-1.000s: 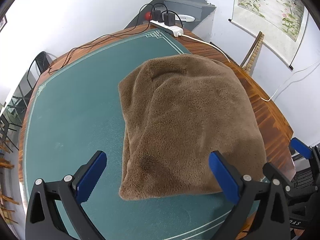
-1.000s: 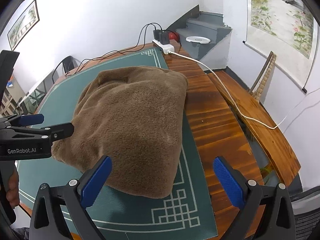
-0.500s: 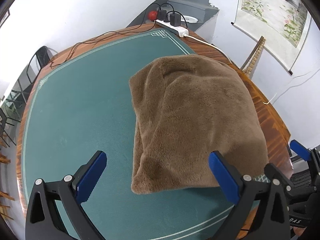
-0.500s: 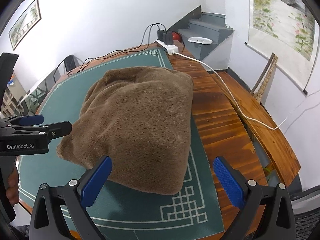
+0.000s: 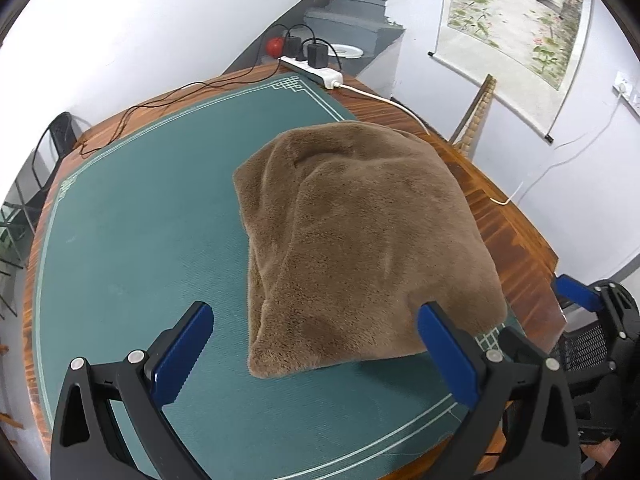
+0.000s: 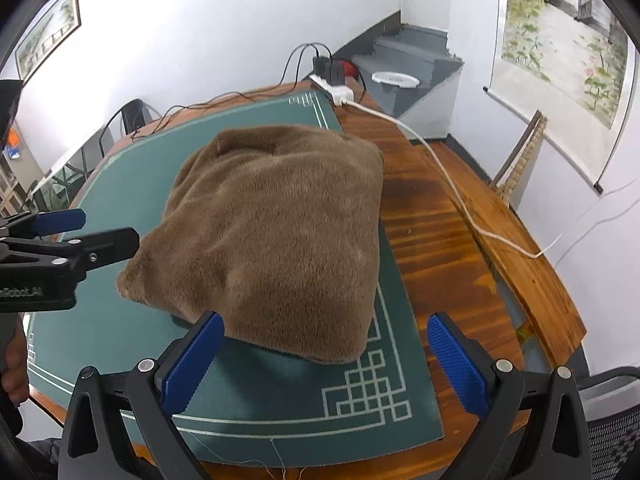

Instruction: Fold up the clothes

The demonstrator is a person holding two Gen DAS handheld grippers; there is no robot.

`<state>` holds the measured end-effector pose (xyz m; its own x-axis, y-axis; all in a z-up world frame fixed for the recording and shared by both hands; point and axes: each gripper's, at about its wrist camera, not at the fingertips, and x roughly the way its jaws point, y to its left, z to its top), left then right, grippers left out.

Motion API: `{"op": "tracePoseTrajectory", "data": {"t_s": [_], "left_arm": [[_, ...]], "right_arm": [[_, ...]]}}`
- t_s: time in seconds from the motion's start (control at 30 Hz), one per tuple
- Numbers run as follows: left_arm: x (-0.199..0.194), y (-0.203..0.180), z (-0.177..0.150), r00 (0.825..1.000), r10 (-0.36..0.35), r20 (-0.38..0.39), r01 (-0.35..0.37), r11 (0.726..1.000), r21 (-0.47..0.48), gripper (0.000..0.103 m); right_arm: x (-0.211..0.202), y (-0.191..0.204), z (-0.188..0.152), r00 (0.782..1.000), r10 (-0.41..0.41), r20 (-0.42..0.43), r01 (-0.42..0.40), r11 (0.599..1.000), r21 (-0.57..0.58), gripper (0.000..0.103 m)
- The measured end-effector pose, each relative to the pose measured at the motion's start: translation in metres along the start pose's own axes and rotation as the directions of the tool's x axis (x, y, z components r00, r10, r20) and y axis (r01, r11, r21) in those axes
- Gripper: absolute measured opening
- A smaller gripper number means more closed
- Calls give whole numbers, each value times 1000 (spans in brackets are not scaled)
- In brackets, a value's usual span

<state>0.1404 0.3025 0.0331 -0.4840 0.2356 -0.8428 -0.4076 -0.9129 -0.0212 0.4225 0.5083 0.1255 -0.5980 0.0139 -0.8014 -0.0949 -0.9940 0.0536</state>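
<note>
Since a second ago both of my grippers have drawn back and up from the brown fleece, which now sits farther ahead of them, folded into a thick, roughly square bundle.

From the left wrist, the fleece (image 5: 360, 240) lies on the green mat (image 5: 132, 232) ahead and to the right of my left gripper (image 5: 316, 344). Its jaws stand wide open with nothing between them; the right blue pad overlaps the bundle's near edge in the picture, but I cannot tell that it touches. The bundle's slightly longer side seems to run away from me, toward the power strip (image 5: 312, 70) at the far rim of the surface. My right gripper's blue tip pokes in at the far right.

From the right wrist, the fleece (image 6: 272, 236) sits straight ahead of my right gripper (image 6: 320, 360), also spread wide and empty, the near right corner closest to it. This view alone shows the bundle's right side reaching over the mat's border onto bare wood (image 6: 436, 240), and my left gripper (image 6: 80, 236) seen side-on, close beside the near left corner. I judge the left gripper is the nearer one for any further fold.
</note>
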Motion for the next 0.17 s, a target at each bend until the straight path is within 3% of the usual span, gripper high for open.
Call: {"op": "tracePoseTrajectory", "data": {"t_s": [0.17], "left_arm": [[4, -1, -3, 1000, -2, -12, 2, 1000, 2, 102]], "right_arm": [[5, 4, -2, 1000, 1, -11, -1, 1000, -12, 103]]}}
